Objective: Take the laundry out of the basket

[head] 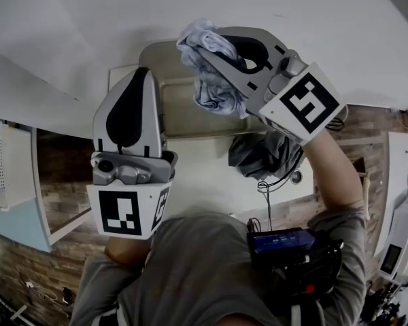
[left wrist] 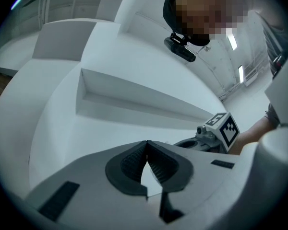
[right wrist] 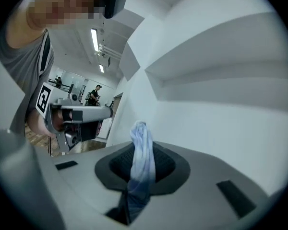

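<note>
the basket (head: 183, 117) lies open below, and the clearest way down into it is the gap between the left gripper (head: 141, 73), which sits over its left rim with jaws together, and the right gripper (head: 198, 46), whose pinched pale blue garment (head: 214, 87) drapes over the right part of the opening. on the white table (head: 204, 182) a dark grey garment (head: 258, 155) lies heaped just beside the basket's near right corner, while the strip of table nearer the person is bare. ahead of both grippers a white wall with a ledge (left wrist: 134, 97) closes off the far side.
</note>
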Demonstrator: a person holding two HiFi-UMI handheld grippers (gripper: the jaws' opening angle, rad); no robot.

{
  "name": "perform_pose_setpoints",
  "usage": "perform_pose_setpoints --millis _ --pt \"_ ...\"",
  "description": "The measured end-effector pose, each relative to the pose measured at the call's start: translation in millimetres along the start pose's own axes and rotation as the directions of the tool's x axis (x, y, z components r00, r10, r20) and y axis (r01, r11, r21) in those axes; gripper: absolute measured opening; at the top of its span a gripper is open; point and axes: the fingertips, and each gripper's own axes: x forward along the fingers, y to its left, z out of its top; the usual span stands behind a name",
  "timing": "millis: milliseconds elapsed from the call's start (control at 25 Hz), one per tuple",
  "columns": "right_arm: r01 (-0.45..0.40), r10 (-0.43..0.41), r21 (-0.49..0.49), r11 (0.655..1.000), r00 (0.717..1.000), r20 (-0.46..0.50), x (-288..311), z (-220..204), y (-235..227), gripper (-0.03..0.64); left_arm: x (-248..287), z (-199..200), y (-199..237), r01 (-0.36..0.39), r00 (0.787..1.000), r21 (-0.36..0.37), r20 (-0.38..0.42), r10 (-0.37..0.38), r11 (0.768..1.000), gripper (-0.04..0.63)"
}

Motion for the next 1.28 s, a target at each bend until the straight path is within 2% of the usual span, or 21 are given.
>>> perform_pose_setpoints --millis 320,600,840,1120,1280 --pt "0.054 -0.051 -0.044 0.998 0.996 0.077 -78 54 27 0.058 -25 16 -53 0.047 0.999 0.007 0.024 -0.047 0.999 0.008" --pt "0.044 -0.039 -0.044 0.998 0.995 0.095 -132 55 83 0.058 -68 23 -101 0.074 0.997 0.013 0.012 -0.074 0.997 0.008" --pt "0.046 -0.045 -0.012 0.999 0.997 0.064 -160 18 144 0.058 -121 22 -137 0.095 0.995 0.010 -0.009 -0.095 0.995 0.008" --pt "0.041 -0.041 0.064 0.997 0.999 0.004 -157 -37 160 0.060 -119 14 -146 0.100 0.993 -0.010 -0.065 -0.101 0.995 0.008" --pt "0.027 -0.025 0.107 0.994 0.999 -0.027 -157 -80 191 0.060 -139 6 -153 0.088 0.993 -0.010 -0.084 -0.089 0.996 0.008"
